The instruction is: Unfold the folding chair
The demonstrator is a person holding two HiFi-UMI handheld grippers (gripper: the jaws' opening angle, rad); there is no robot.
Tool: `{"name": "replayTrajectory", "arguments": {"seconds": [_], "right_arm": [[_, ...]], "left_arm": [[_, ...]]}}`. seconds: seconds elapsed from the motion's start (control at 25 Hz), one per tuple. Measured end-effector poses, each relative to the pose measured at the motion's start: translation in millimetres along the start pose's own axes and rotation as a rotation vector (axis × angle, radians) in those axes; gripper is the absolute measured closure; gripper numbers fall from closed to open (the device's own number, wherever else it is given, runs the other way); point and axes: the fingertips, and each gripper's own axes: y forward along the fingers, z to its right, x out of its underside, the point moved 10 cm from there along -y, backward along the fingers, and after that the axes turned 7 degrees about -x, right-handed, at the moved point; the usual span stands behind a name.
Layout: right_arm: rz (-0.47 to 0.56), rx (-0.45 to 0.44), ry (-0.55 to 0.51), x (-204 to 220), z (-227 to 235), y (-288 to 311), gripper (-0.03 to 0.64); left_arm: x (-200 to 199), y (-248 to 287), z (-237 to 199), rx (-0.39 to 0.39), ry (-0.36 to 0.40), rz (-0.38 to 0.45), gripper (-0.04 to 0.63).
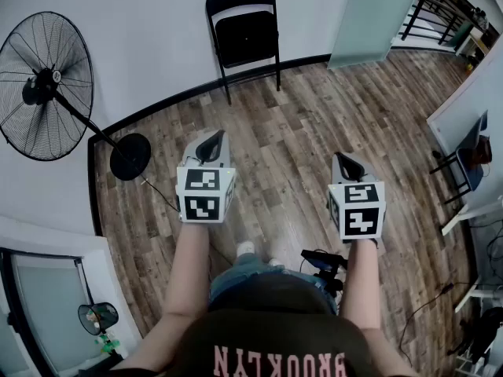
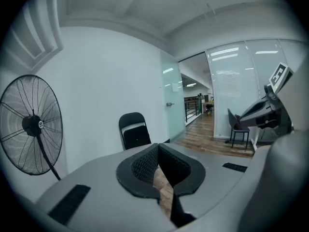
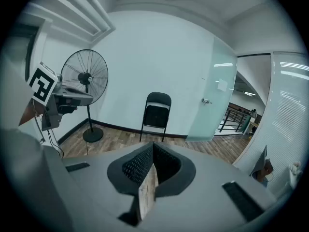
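Both claws are shut and empty, the left claw (image 1: 211, 142) and the right claw (image 1: 346, 164) held side by side over the floor (image 1: 299, 124). Well apart ahead, the folding chair (image 1: 244, 34) stands folded, upright against the wall (image 1: 141, 38). It lies between their lines, closer to the left's.

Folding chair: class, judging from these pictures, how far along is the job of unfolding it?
Done: nothing yet; the folding chair stands folded flat at the wall. In hand: nothing; the left gripper and right gripper are both shut, empty, and well short of the chair. Left: approach, grip the chair, and open it out.
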Motion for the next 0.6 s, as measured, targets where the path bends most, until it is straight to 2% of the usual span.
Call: {"name": "replayTrajectory", "arguments": {"seconds": [0.28, 0.44, 0.48, 0.52, 0.6], "right_arm": [[0.058, -0.01, 0.034, -6, -5, 0, 0.618], [0.132, -0.043, 0.106, -12, -8, 3, 0.61], [0.142, -0.06, 0.118, -15, -10, 6, 0.549], [0.149, -0.075, 0.123, -17, -12, 10, 0.432], [0.175, -0.077, 0.124, -22, -18, 19, 0.301]], "left_arm": [[3, -2, -12, 0.012, 0.006, -0.006, 0.595], [6, -2, -23, 0.011, -0.002, 0.004, 0.595], [7, 0, -27, 0.007, -0.007, 0.005, 0.595], [8, 2, -33, 0.008, -0.016, 0.001, 0.578], [11, 8, -45, 0.024, -0.062, -0.007, 0.335]]}}
